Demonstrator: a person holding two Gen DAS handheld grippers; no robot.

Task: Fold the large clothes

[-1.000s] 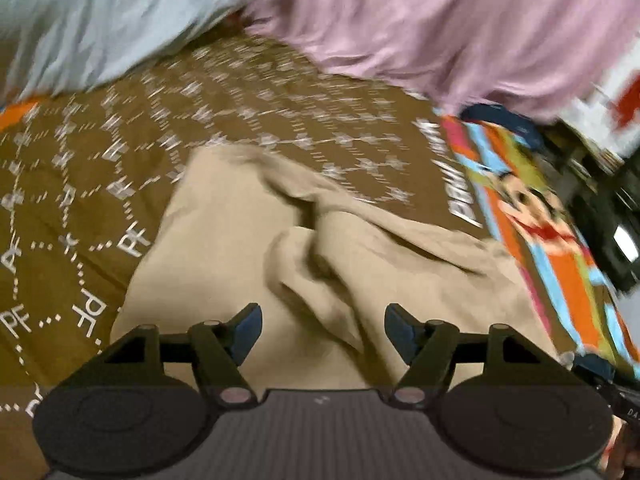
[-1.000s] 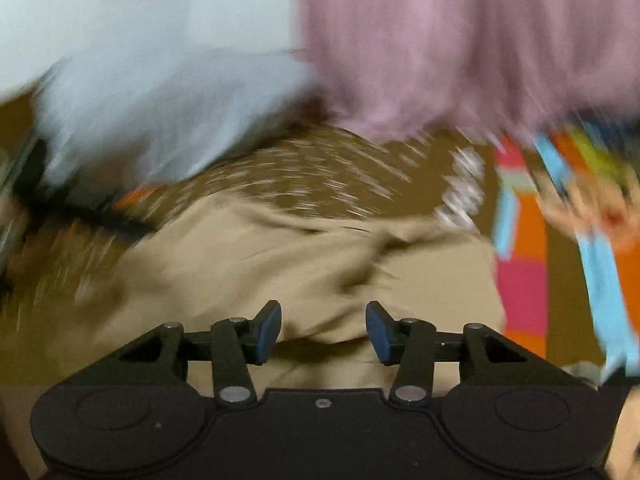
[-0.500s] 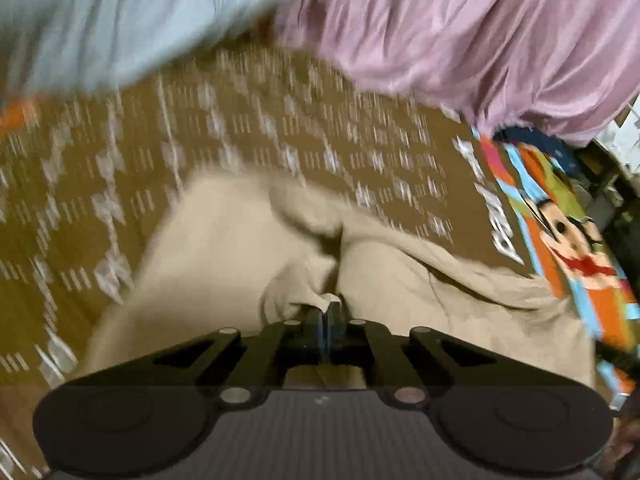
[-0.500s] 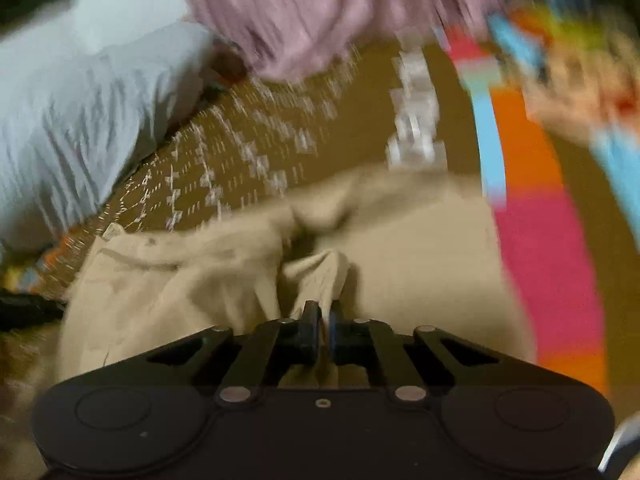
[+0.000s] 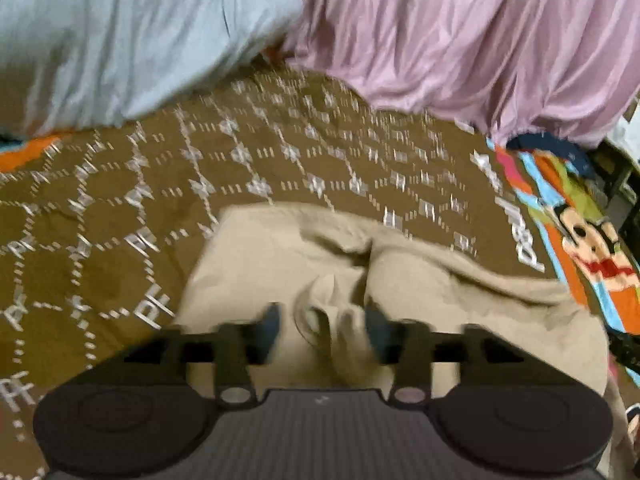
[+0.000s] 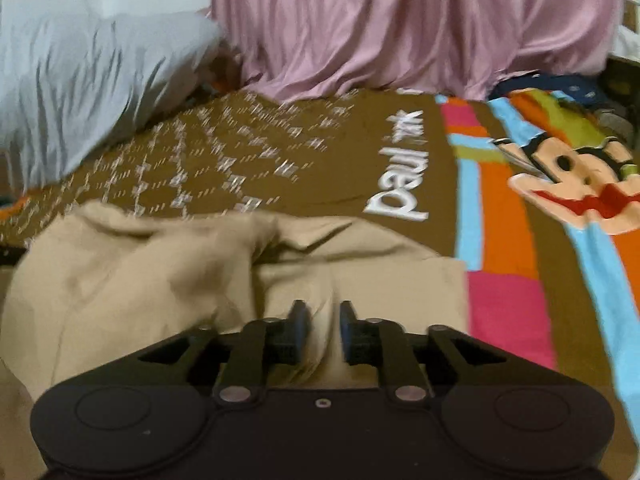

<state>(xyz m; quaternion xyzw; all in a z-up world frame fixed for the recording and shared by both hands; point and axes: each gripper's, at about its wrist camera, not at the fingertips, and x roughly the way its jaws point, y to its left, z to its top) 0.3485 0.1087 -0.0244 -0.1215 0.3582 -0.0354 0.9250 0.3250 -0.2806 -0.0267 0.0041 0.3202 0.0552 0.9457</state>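
Note:
A large beige garment (image 5: 260, 256) lies crumpled on a brown patterned bedspread (image 5: 100, 240). In the left wrist view my left gripper (image 5: 324, 332) sits low over the garment's middle. Its jaws are opening, with a raised fold of beige cloth (image 5: 332, 312) loose between them. In the right wrist view the same garment (image 6: 140, 272) fills the lower left. My right gripper (image 6: 323, 320) is over its right part, jaws opening and only a narrow gap apart. A soft ridge of cloth lies in that gap, and the pads are not pressing it.
A pale grey-blue pillow (image 5: 120, 40) and a heap of pink satin cloth (image 5: 460, 40) lie at the far side of the bed. The bedspread's striped cartoon panel (image 6: 560, 184) runs to the right of the garment. Dark clutter (image 5: 616, 176) stands past the bed's right edge.
Both grippers stood open a second ago, pinched shut on folds of the beige garment half a second ago, and have now spread apart again. The right view swung across the bed.

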